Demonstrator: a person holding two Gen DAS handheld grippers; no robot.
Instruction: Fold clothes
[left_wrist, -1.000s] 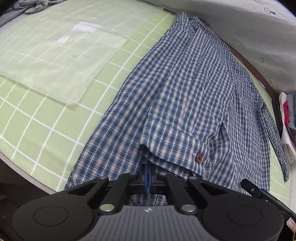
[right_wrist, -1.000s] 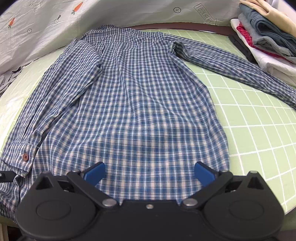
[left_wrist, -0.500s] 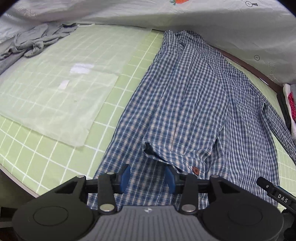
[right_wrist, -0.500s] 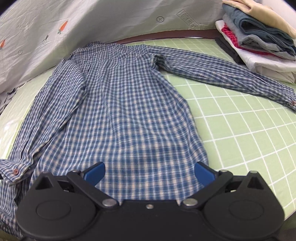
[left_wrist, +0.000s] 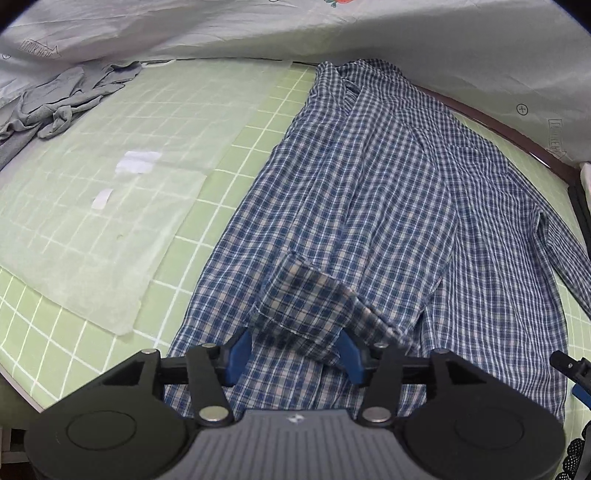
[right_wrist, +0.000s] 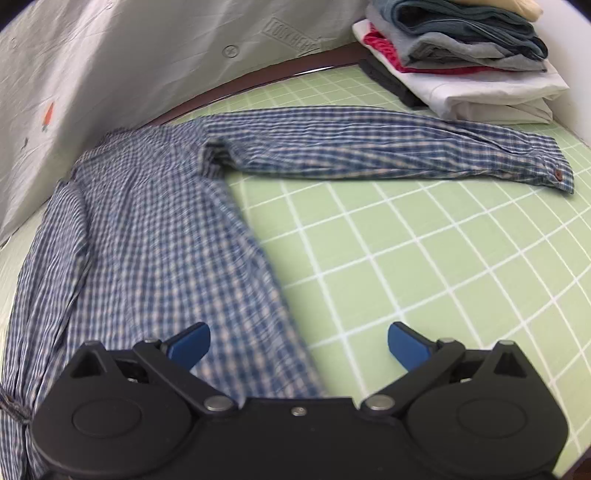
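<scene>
A blue plaid shirt (left_wrist: 388, 221) lies flat on the green grid mat (left_wrist: 258, 155). One sleeve is folded back over the shirt body, and its cuff (left_wrist: 299, 306) rests just ahead of my left gripper (left_wrist: 295, 354). The left jaws are opening; the cuff's edge sits between the blue pads (left_wrist: 240, 350), which do not press on it. In the right wrist view the other sleeve (right_wrist: 388, 147) stretches out to the right, ending in a cuff with a brown button (right_wrist: 557, 175). My right gripper (right_wrist: 297, 345) stands wide open above the shirt's side edge (right_wrist: 258, 277), holding nothing.
A stack of folded clothes (right_wrist: 461, 62) sits at the far right of the mat. A translucent sheet (left_wrist: 103, 206) covers the mat's left part, with a crumpled grey garment (left_wrist: 62, 103) beyond it. A printed white cloth (left_wrist: 258, 29) hangs behind the table's brown rim (right_wrist: 277, 79).
The left gripper was shut on the sleeve cuff; it has opened, let the cuff drop onto the shirt, and pulled back and up. The right gripper has swung rightward toward the outstretched sleeve.
</scene>
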